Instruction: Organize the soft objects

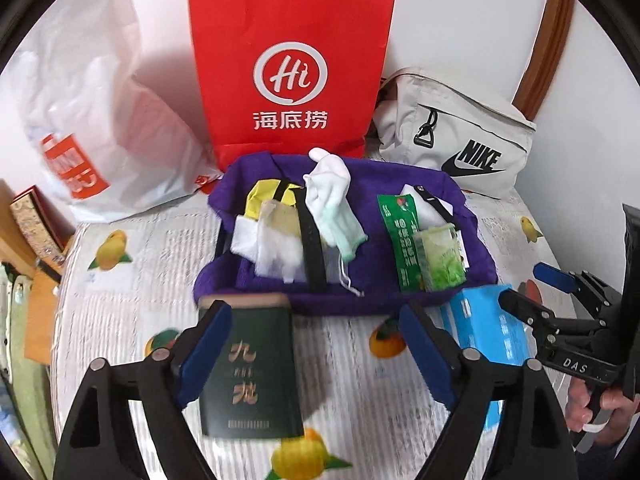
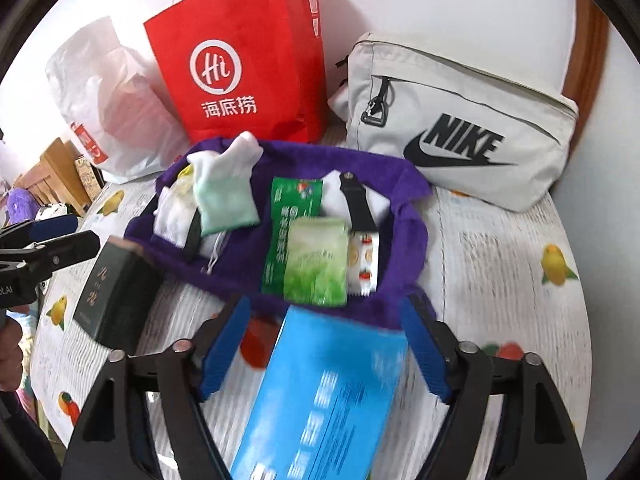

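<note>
A purple fabric bin (image 1: 478,240) (image 2: 404,184) sits on the fruit-print cloth, holding white and mint gloves (image 1: 332,196) (image 2: 224,196), white cloths (image 1: 272,248), green packets (image 1: 436,260) (image 2: 316,260) and a black strap. My left gripper (image 1: 316,352) is open, its jaws on either side of a dark green box (image 1: 250,368) (image 2: 112,292) lying before the bin. My right gripper (image 2: 326,352) is open over a blue box (image 2: 332,400) (image 1: 486,328); the gripper also shows in the left wrist view (image 1: 532,292).
Behind the bin stand a red paper bag (image 1: 292,72) (image 2: 240,60), a white plastic bag (image 1: 100,120) (image 2: 116,100) and a white Nike pouch (image 1: 452,132) (image 2: 452,120) against the wall. Wooden furniture (image 1: 36,280) lies left of the table edge.
</note>
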### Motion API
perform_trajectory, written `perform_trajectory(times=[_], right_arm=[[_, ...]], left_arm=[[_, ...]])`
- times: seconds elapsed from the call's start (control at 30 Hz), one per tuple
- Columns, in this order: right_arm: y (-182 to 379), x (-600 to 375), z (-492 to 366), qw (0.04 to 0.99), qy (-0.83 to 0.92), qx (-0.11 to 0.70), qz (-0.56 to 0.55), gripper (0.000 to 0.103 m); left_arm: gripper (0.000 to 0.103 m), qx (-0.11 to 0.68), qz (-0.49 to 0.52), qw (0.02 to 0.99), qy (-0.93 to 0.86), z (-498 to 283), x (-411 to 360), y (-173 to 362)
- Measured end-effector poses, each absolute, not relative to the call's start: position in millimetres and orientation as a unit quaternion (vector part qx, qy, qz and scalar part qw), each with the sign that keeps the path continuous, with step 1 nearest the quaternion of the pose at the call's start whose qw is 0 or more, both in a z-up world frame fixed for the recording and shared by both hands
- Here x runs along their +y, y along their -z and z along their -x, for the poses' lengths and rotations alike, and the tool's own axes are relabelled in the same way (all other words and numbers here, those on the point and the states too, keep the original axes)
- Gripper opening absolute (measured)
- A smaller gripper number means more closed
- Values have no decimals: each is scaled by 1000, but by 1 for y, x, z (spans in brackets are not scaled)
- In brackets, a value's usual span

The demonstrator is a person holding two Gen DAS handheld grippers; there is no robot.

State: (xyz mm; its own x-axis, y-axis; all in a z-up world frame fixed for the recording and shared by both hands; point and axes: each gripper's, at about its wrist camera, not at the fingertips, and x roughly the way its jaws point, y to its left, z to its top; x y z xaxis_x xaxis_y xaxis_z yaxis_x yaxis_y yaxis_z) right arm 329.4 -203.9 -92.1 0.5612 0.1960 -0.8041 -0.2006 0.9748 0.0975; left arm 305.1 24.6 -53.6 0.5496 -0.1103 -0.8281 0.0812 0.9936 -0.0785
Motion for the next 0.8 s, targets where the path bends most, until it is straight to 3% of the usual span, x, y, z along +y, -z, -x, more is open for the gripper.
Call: perform_trajectory(times=[0.13,0.23,0.5,0.8], right_arm=[[88,-204,-303,888,-109,448,-1,87],[85,-205,-286,889,-108,445,-6,94],[76,-212,-228,894,-108,433,-35,94],[61,-206,-163,908,-86,409,-19,103]], left_arm=[[97,461,23,886,52,-275,29,46],[97,455,19,889,45,-254,29,43],[97,424,10,906,19,-191,20,25],[98,383,10,924,-4,-118,10,10]])
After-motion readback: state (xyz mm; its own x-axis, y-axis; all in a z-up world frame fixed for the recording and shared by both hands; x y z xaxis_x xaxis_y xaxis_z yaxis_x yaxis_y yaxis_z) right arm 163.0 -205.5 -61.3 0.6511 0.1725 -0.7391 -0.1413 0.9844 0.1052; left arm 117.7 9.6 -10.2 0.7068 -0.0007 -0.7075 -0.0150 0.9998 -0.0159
